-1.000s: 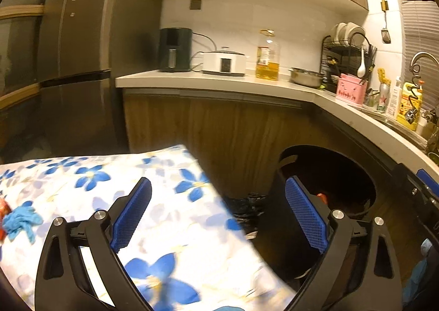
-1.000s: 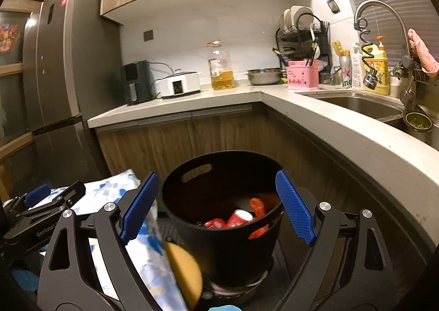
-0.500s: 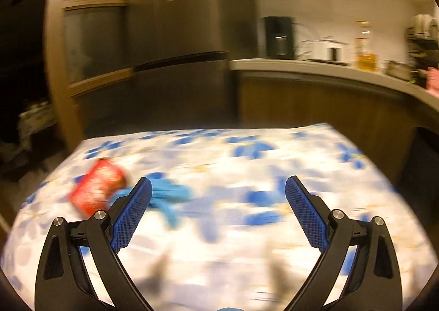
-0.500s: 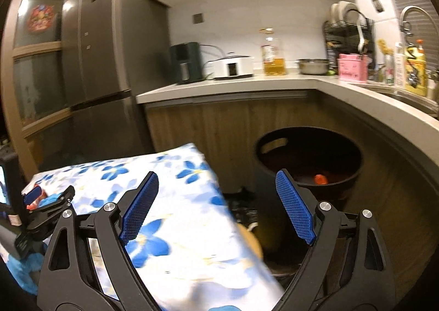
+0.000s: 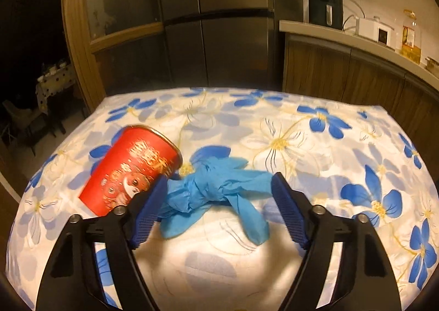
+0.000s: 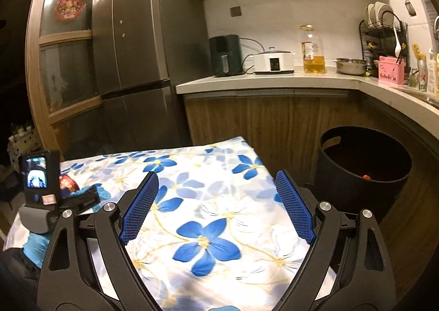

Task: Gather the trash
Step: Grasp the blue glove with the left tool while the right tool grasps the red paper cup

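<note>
A crumpled blue glove (image 5: 216, 190) lies on the flowered tablecloth (image 5: 315, 146). A red paper cup (image 5: 131, 171) lies on its side just left of it. My left gripper (image 5: 219, 195) is open, its jaws on either side of the glove, low over the cloth. In the right wrist view my right gripper (image 6: 216, 195) is open and empty above the cloth (image 6: 208, 228). The left gripper's body (image 6: 55, 195) shows at the far left there, with the cup (image 6: 67, 183) behind it. The black trash bin (image 6: 362, 173) stands on the floor at the right, with red trash inside.
A dark fridge (image 6: 148, 58) stands behind the table. A counter (image 6: 274, 81) runs along the wall with an air fryer (image 6: 226, 55), cooker, oil bottle (image 6: 311, 50) and dish rack (image 6: 384, 36). Wooden cabinets stand under it, close to the bin.
My left gripper has swung left from the bin to the table and come down around the blue glove. My right gripper has turned left from over the bin to over the cloth.
</note>
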Motion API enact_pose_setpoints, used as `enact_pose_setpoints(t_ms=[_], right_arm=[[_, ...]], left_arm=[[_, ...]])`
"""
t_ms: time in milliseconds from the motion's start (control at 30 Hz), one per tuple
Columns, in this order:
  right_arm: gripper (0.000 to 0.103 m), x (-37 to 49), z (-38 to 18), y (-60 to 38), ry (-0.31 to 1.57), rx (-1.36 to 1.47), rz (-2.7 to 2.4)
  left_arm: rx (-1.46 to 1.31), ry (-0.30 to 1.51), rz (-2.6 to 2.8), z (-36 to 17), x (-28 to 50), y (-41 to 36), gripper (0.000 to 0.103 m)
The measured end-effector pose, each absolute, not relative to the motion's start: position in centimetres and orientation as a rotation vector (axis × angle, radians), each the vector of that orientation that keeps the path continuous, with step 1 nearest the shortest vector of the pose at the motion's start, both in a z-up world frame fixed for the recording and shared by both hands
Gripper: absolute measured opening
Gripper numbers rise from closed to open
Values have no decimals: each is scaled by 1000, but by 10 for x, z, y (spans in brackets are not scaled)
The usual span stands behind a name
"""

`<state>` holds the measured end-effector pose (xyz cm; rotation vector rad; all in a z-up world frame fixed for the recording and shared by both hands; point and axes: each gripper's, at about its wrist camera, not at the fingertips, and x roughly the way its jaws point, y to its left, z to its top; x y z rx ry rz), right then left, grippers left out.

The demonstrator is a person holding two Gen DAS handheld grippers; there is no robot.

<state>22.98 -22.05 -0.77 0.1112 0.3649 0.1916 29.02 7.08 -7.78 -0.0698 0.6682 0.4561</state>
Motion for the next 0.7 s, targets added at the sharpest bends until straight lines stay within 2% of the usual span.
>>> enact_pose_setpoints(t_ms=[100,200,267,367,467,700], right_arm=[[86,230,-8,-215,367,103,201],[86,231,-9,-214,371,100,204],[86,232,-9,-212,374,101,207],[86,232,-10,-209,374,93,210],[86,234,-10,-207,379,90,217],[86,234,-12,-198,381,83,232]], left_arm=[[-85,711,451,-85,297,75,63],[-93,746,456,-91,300,77,41],[-96,761,455,-94,302,78,20],[-99,765,444,-95,301,78,10],[-95,751,427,-92,298,75,4],[-115,657,351,-70,270,65,2]])
